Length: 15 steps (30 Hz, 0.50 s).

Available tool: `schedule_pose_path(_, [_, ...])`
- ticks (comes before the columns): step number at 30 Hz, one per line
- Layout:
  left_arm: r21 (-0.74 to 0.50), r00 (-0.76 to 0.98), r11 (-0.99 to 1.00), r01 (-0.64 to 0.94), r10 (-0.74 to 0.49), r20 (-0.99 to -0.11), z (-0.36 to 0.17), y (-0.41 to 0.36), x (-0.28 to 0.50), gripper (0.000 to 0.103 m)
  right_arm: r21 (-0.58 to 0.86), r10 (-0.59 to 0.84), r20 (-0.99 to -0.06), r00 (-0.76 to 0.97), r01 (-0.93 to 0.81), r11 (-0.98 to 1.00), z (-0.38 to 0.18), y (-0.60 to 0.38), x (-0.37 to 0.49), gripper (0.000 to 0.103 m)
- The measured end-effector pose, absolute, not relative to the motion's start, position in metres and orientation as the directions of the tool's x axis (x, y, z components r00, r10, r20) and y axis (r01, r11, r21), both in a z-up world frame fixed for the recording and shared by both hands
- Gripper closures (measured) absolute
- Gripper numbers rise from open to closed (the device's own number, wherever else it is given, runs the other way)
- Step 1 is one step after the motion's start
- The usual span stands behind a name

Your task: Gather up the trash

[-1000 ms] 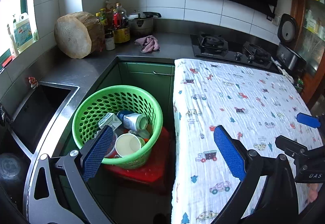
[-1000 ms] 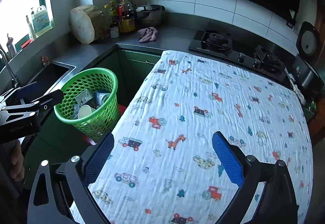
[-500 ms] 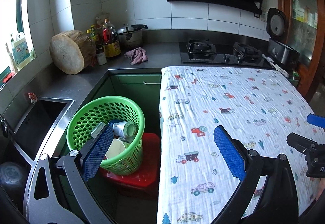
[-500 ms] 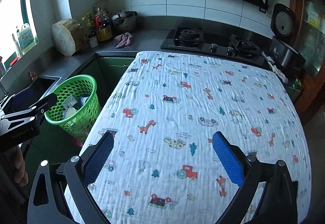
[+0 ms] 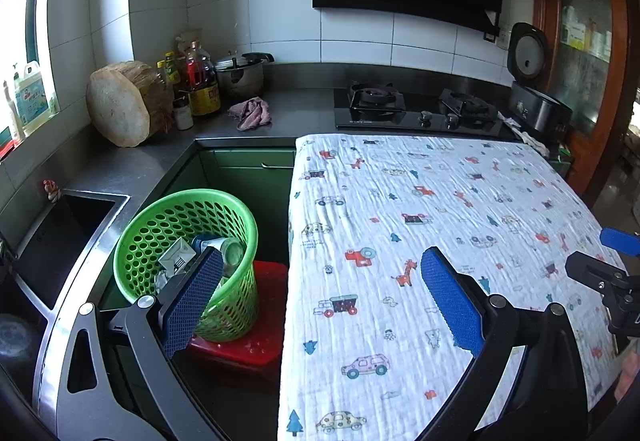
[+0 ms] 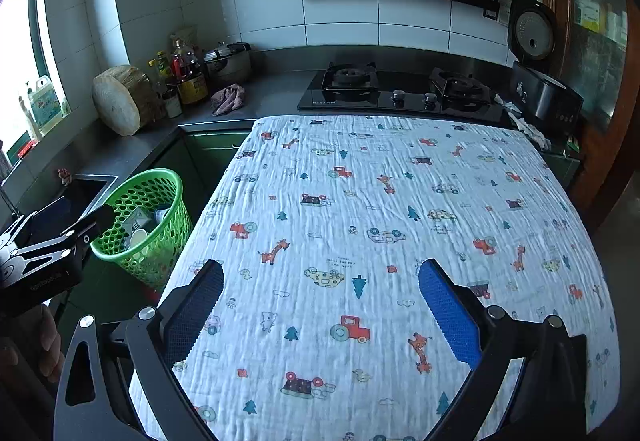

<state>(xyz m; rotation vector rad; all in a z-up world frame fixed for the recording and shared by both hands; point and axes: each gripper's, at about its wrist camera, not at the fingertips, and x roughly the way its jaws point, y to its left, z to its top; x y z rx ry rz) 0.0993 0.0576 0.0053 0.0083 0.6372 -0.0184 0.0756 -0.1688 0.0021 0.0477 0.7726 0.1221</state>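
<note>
Two grippers, nearest the cameras: left gripper (image 5: 320,293) and right gripper (image 6: 320,305), each with jaws spread wide and nothing between the blue pads. Both hover above the table edge, apart from any object.

Table (image 6: 400,221): covered by a printed cloth with cars, giraffes and trees. No trash visible anywhere on it in either view.

Basket (image 5: 152,225): green, perforated, standing on a red stool (image 5: 256,341) just beside the table's left edge, below the counter. Contents: a can (image 5: 232,249), a small carton (image 5: 178,255), other items partly hidden by the left finger. The right view also shows a pale cup (image 6: 139,237) inside.

Counter (image 5: 304,117), farther back: rag, bottles, pot, wooden block, stove. None clearly reads as trash.

Status, as judged: collection looks complete or nearly so; all visible trash sits in the basket, nothing left to pick from the table.
</note>
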Motion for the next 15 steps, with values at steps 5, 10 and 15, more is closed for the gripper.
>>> schedule_pose_path(5, [-0.007,0.799,1.000,0.012,-0.014,-0.602,0.0041,0.0577,0.0993,0.005,0.093,0.128,-0.693,0.710,-0.088,0.992,0.0018,-0.1701,0.0730,0.008])
schedule_pose_path(10, [0.014,0.802,1.000,0.013,-0.002,-0.597,0.0044,0.0546,0.0966,0.005,0.096,0.126,-0.689,0.714,-0.083,0.992,0.0032,-0.1708,0.0710,0.008])
schedule_pose_path(15, [0.011,0.808,1.000,0.017,-0.007,-0.590,0.0080,0.0549,0.0929,0.005,0.102,0.129,-0.680,0.721,-0.081,0.991,0.0062,-0.1727,0.0675,0.008])
